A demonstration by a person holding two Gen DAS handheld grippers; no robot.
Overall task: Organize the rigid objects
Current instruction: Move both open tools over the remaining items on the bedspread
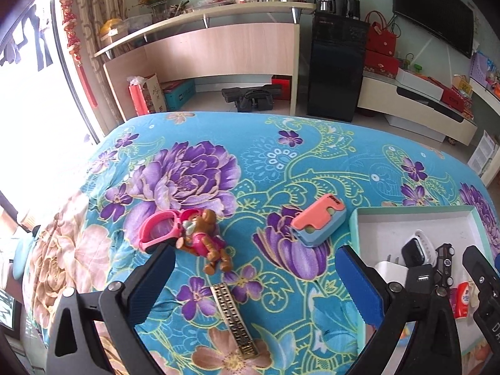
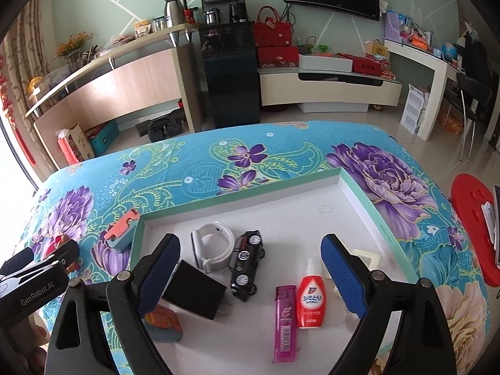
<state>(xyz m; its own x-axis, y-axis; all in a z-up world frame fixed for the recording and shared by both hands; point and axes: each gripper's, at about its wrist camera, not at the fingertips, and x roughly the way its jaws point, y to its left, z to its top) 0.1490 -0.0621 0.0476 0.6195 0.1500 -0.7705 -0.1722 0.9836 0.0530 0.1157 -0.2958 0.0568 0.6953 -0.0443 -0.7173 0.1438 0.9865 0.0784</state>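
Left gripper [image 1: 253, 278]: released, blue ribbed pads spread wide, nothing between them but cloth.
Right gripper [image 2: 250, 268]: released, pads wide, hanging over the tray, gripping nothing.
Surface: teal floral cloth [image 1: 265, 162], soft, printed with purple blooms.
Shallow white cardboard tray with mint rim [image 2: 368, 200]: under the right gripper, right of the left one.
In tray: glossy black toy car [image 2: 247, 262], white looped watch strap [image 2: 215, 240], matte black charger cube [image 2: 193, 293] and translucent purple lighter [image 2: 285, 322] between the right pads; red squeeze bottle [image 2: 309, 303] by its right pad.
On cloth: brown plastic bear figure in pink [image 1: 206, 240] by the left pad tip; gold metal link band [image 1: 234, 322] between the left pads; coral-and-blue rounded case [image 1: 318, 222] ahead, just beside the tray.
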